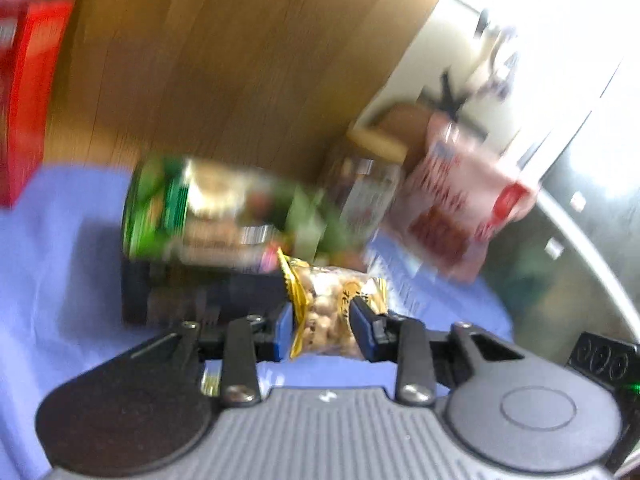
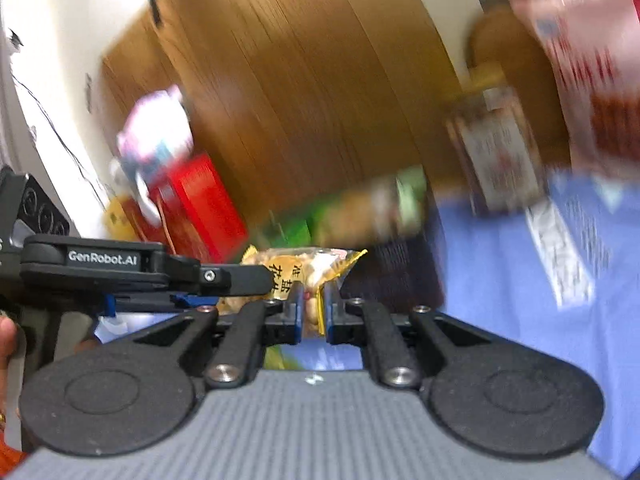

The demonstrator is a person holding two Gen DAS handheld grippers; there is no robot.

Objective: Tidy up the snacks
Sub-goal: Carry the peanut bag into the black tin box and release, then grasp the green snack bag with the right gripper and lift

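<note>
A small yellow peanut packet (image 1: pixel 328 312) is held between both grippers above the blue cloth (image 1: pixel 72 248). My left gripper (image 1: pixel 322 322) is shut on the packet's body. My right gripper (image 2: pixel 312 308) is shut on the same packet (image 2: pixel 304 268) at its other end. The left gripper shows from the side in the right wrist view (image 2: pixel 240 276), touching the packet. Behind the packet lies a green snack can (image 1: pixel 208 212) on a dark box (image 1: pixel 192 296). Both views are motion-blurred.
A red box (image 1: pixel 28 96) stands at the left, also in the right wrist view (image 2: pixel 200 208). A clear jar (image 1: pixel 364 192) and a pink-white bag (image 1: pixel 452 200) stand at the right. A wooden panel (image 1: pixel 224 60) backs the table.
</note>
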